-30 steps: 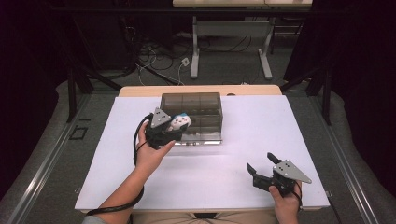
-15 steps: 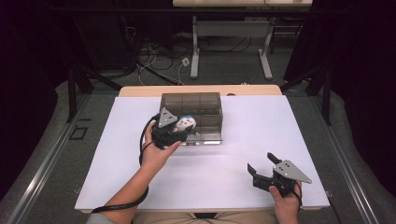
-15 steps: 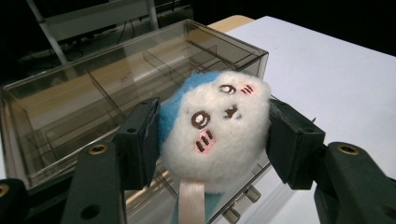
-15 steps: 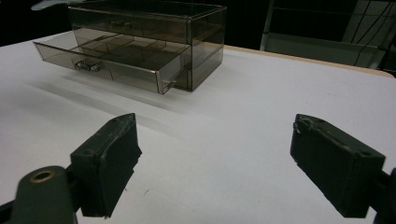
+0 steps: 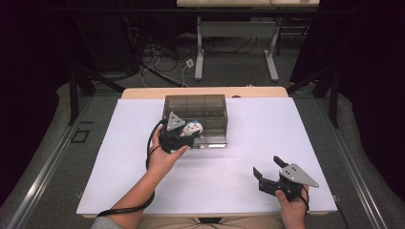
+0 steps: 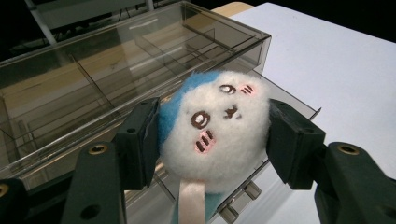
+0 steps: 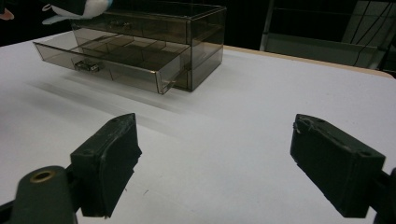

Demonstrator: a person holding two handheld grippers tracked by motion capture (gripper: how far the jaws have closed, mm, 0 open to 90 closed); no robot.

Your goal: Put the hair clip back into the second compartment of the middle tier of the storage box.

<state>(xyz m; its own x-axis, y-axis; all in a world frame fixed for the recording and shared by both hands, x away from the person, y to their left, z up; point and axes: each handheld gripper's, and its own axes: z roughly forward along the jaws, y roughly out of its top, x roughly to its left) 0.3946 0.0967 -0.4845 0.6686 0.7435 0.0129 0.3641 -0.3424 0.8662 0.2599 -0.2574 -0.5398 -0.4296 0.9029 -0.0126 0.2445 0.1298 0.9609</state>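
White plush toy (image 6: 217, 130) clamped in left gripper (image 6: 210, 140), above the drawer box's (image 5: 203, 112) open drawer (image 7: 112, 60). Right gripper (image 7: 212, 163), jaws wide and empty, rests well apart from the box.

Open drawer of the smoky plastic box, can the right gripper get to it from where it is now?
Probably yes: the right gripper is open, and only bare white table lies before the drawer.

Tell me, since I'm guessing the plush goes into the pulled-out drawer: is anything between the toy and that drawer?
Nothing visible does. The left gripper holds the white and blue plush toy just above the open drawer of the smoky clear organizer; the drawer's compartments look empty. The right gripper rests open, well away.
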